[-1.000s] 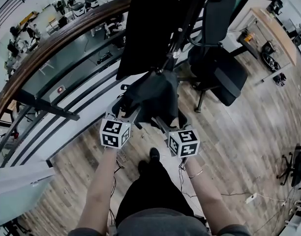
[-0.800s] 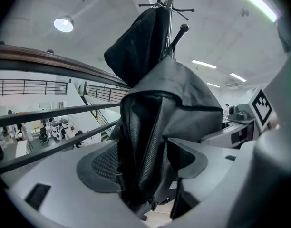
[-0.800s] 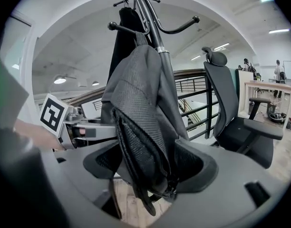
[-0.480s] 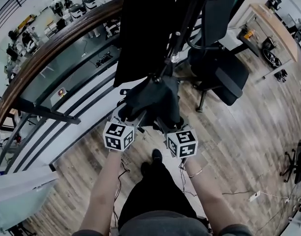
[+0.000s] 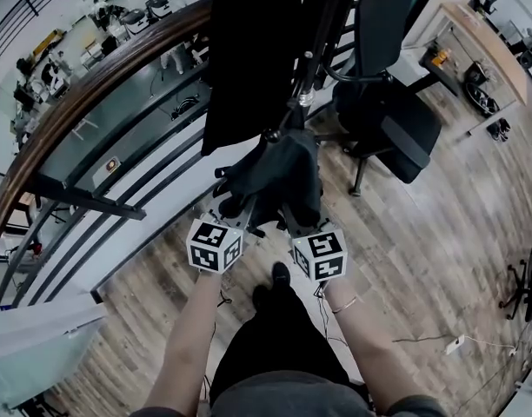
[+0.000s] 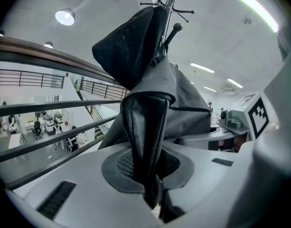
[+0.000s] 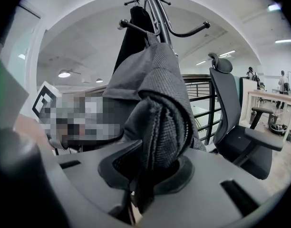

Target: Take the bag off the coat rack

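as left claw [image 6: 148, 175], right claw [image 7: 145, 175] just closed, bag [image 5: 279, 176] pinched inside both

I see the coat rack [image 5: 311, 55] over the wooden floor [image 5: 422, 233], but its foot is hidden from me behind the things that hang on it. On its hooks hang a black coat [image 5: 249, 59] at the left and, lower on the near side, the grey bag [image 5: 279, 176]. On the same floor a black office chair [image 5: 389, 115] stands just right of the rack, and at the near right a small white plug [image 5: 455, 345] lies with its thin cable.
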`<state>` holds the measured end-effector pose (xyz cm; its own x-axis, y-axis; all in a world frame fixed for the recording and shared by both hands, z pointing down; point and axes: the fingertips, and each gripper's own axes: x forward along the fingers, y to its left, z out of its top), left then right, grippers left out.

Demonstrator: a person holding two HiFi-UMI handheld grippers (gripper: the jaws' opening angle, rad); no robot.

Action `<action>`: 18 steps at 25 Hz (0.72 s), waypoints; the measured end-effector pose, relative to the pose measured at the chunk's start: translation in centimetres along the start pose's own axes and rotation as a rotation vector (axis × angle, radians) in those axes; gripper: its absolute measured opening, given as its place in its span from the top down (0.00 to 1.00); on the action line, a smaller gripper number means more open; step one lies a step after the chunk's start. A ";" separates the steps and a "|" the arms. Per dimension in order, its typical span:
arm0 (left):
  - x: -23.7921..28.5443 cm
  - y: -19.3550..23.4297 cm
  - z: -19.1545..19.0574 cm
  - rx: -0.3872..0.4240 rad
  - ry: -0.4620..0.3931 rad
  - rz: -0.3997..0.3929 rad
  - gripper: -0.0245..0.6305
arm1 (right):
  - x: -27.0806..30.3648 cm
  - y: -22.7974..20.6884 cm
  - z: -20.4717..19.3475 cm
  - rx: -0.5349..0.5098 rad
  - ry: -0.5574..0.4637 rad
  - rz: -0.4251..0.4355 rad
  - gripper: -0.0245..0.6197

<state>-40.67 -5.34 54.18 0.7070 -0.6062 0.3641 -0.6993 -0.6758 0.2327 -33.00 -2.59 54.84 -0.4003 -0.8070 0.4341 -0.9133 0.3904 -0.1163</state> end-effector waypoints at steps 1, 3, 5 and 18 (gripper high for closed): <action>-0.2 -0.3 0.0 -0.005 0.000 0.000 0.89 | -0.2 0.1 0.1 -0.015 0.000 -0.001 0.87; -0.6 -0.8 0.2 -0.015 -0.001 0.001 0.90 | -0.8 0.3 0.4 -0.052 0.000 0.003 0.88; -1.1 -1.4 0.3 -0.025 -0.005 -0.001 0.90 | -1.4 0.5 0.6 -0.088 -0.001 0.007 0.90; -5.5 -4.0 1.5 -0.043 -0.052 0.019 0.92 | -5.3 3.7 1.6 -0.178 -0.025 0.022 0.92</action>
<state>-41.61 0.05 49.93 0.6972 -0.6406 0.3216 -0.7158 -0.6460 0.2651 -34.37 2.39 50.69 -0.4241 -0.8071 0.4107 -0.8772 0.4788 0.0352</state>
